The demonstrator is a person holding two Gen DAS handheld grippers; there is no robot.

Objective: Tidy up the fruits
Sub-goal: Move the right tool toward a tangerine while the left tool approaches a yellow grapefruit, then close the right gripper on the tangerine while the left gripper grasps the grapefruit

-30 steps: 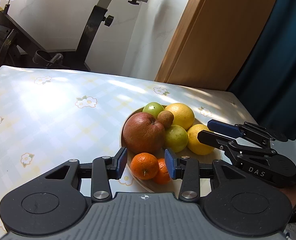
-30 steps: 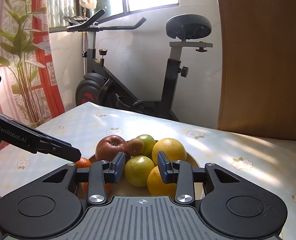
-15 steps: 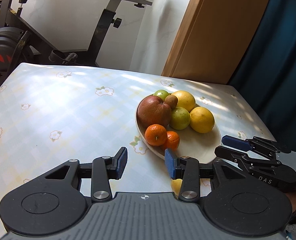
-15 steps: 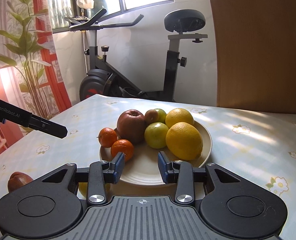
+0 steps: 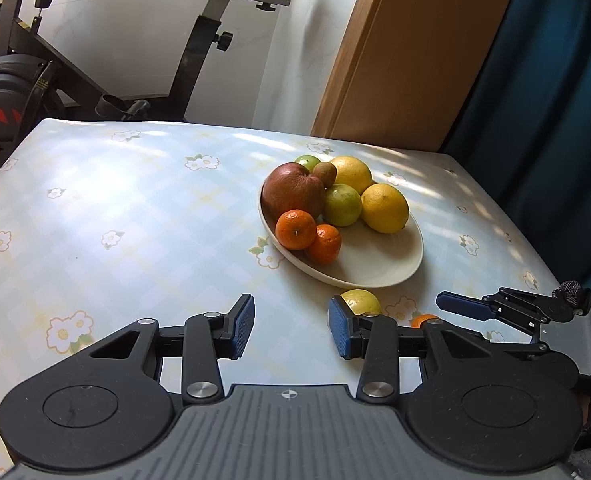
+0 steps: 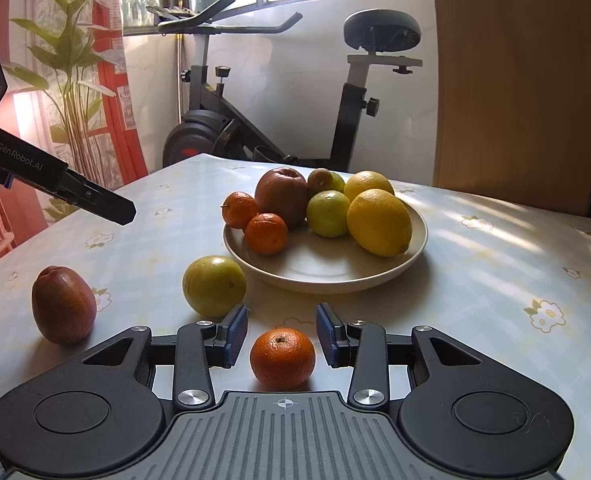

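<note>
Now, left to right in your right wrist view:
Left gripper point(image 6: 129, 213): fingers parted, nothing between them.
Red apple point(image 6: 63, 310): loose on the worktop point(image 6: 495, 280).
Yellow-green fruit point(image 6: 214, 285): just beside the plate point(image 6: 375, 276).
Right gripper point(image 6: 281, 336): your fingers stand apart around the mandarin point(image 6: 282, 357), not touching it.
Plate: piled with fruit.

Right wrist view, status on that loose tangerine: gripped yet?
Not gripped. Right gripper open, tangerine between its pads, untouched. Left gripper open, empty. Yellow-green fruit close beside, plate beyond.
</note>
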